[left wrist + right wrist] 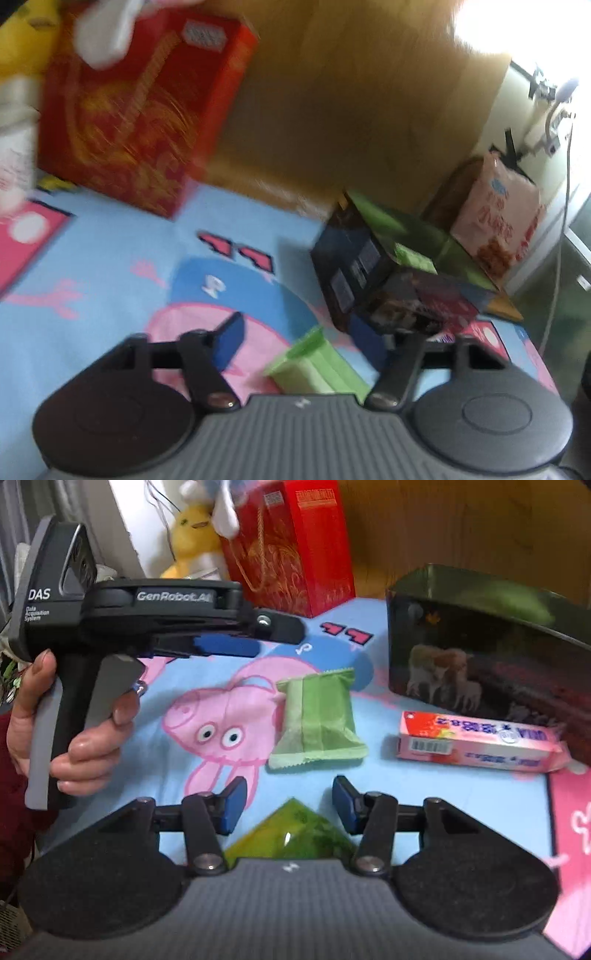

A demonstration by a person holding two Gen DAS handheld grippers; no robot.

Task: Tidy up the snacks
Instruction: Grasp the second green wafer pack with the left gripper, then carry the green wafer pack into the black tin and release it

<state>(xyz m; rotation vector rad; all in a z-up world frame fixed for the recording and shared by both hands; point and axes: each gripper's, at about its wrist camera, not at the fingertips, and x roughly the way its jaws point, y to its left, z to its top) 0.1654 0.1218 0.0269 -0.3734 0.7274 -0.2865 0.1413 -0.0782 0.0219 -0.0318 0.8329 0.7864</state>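
Both grippers are hanging empty over a blue cartoon-print cloth (110, 775), so this looks like the approach stage of the tidying, with nothing picked up yet. The right gripper (290, 803) is standing with its blue pads parted and nothing between them; just under it a green triangular packet (291, 834) is showing, lower than the pads and not touched by them. Ahead of it a green wrapped snack (317, 720) is lying flat on the cloth, and to its right a pink snack box (476, 744) is lying just in front of a dark green tin (480, 635). A red gift box (291, 546) is standing upright at the back. The left gripper (251, 640), held in a hand (74, 731), is hovering to the left of the green snack; in its own blurred view one pad is hidden behind the boxes, but the gap looks open and empty, with the green snack below and ahead of the pads. The likely next move is one gripper lowering so that its pads are straddling the soft wrapper across its narrow width, then closing gently, since a flat crinkly pack is apt to slip or crush
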